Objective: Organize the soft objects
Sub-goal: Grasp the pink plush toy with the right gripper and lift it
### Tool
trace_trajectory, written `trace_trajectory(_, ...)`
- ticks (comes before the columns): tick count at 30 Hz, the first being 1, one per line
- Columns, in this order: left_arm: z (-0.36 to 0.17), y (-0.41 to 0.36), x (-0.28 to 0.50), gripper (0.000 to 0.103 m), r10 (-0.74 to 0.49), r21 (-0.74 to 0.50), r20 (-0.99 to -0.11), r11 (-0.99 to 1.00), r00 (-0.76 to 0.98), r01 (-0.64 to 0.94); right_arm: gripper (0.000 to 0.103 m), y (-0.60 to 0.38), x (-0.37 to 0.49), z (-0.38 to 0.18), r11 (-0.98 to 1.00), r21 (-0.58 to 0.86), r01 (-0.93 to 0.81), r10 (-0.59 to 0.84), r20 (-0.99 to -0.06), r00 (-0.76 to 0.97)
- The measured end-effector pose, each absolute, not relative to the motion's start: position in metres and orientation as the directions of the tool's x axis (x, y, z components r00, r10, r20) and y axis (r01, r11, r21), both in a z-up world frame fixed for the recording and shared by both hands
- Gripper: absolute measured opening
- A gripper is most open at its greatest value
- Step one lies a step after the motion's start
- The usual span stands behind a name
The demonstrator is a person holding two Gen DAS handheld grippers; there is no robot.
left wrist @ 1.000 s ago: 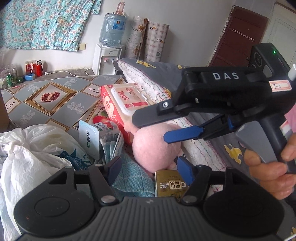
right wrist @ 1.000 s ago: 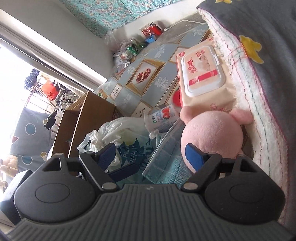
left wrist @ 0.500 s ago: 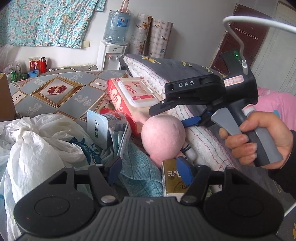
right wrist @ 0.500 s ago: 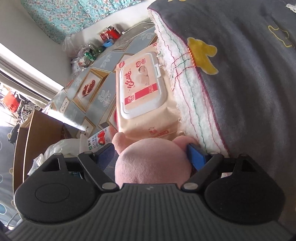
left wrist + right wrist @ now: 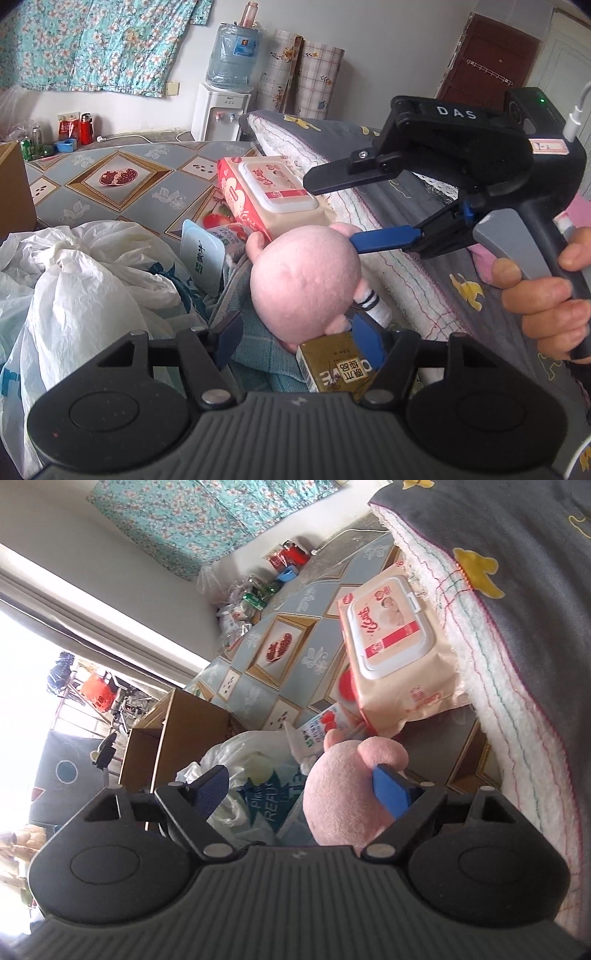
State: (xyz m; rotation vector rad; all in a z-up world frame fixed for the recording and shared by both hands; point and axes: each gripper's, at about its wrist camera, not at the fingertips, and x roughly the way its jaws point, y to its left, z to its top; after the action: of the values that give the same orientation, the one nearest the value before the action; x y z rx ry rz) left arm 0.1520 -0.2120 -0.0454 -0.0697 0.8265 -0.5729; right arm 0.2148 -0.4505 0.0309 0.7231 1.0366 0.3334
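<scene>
A bed (image 5: 110,192) with a patterned grey cover carries everything ahead of both sets of fingers. Along its far side, beyond the right gripper (image 5: 354,210), lies a folded grey quilt (image 5: 417,266) with a white fleecy edge. Left of the left gripper (image 5: 299,339) sits a heap of white plastic bags (image 5: 81,280). Beyond the fingers lies a pack of wet wipes (image 5: 269,192), its lid up, against the quilt's edge. The pink plush toy (image 5: 306,284) lies just ahead of the left fingers, on a teal cloth (image 5: 258,343), touching a small gold box (image 5: 332,369) that stands between those fingers. The left fingers are apart, clamped on nothing. The right fingers are spread wide; one blue pad (image 5: 388,790) touches the toy's side, the other (image 5: 212,790) stands clear of it.
</scene>
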Motion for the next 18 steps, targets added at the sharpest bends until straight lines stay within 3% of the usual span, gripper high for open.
trace_trajectory(7,-0.042,-0.208,0.151,0.068,-0.509,-0.276,-0.665,0.847,0.546,0.454,0.086,-0.436,0.213,0.033,0.661,0.750,0.021,0.647,-0.584,0.490)
trace_trajectory(18,-0.033,-0.197,0.156,0.071,-0.496,-0.283,-0.651,0.861,0.574,0.423,0.084,-0.425,0.230,0.004,0.400,0.916,0.045,0.810,-0.375,0.451)
